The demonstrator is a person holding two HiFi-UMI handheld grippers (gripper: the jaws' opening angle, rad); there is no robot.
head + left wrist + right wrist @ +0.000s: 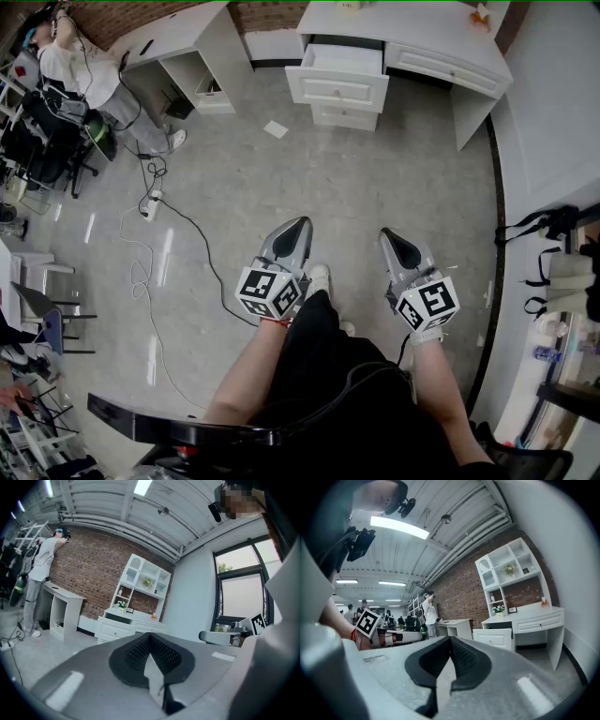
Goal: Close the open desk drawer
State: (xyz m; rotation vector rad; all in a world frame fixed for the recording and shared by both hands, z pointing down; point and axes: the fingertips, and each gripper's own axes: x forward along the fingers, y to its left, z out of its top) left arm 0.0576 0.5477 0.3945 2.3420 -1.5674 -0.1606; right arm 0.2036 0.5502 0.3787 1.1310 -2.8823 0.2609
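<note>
A white desk [412, 33] stands against the far wall. Its top left drawer [337, 86] is pulled out, with the inside showing. My left gripper [301, 226] and right gripper [390, 237] hover side by side over the grey floor, well short of the desk, both pointing toward it. Each is shut with nothing between its jaws. In the right gripper view the open drawer [498, 637] juts out from the desk beyond the shut right gripper [451, 642]. In the left gripper view the desk [123, 626] shows far off past the shut left gripper [150, 637].
A second white desk [183, 42] stands at the far left, and a person [70, 61] is beside it. A power strip with its cable [150, 202] and a sheet of paper [276, 128] lie on the floor. A shelf unit [562, 281] stands at the right. A black chair edge [169, 427] is below me.
</note>
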